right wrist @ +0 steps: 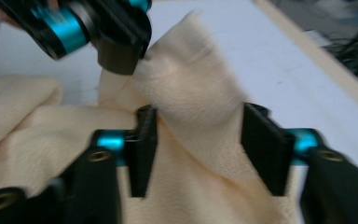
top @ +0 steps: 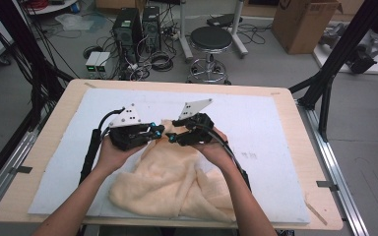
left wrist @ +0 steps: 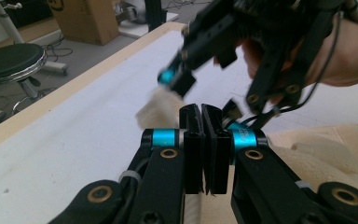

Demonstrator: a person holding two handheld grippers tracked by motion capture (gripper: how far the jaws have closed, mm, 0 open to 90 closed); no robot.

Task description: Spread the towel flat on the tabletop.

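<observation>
A cream towel (top: 170, 182) lay crumpled on the white mat (top: 266, 128) at the near side of the table (top: 295, 105), one corner lifted between the two hands. The left gripper (top: 156, 132) had its jaws closed tight, pinching that corner. The right gripper (top: 173, 138) faced it closely, its jaws partly open with cloth between them, not pressed. Beyond the table stood a black stool (top: 210, 42), computer towers (top: 137, 27) among loose cables, and a cardboard box (top: 302, 22).
</observation>
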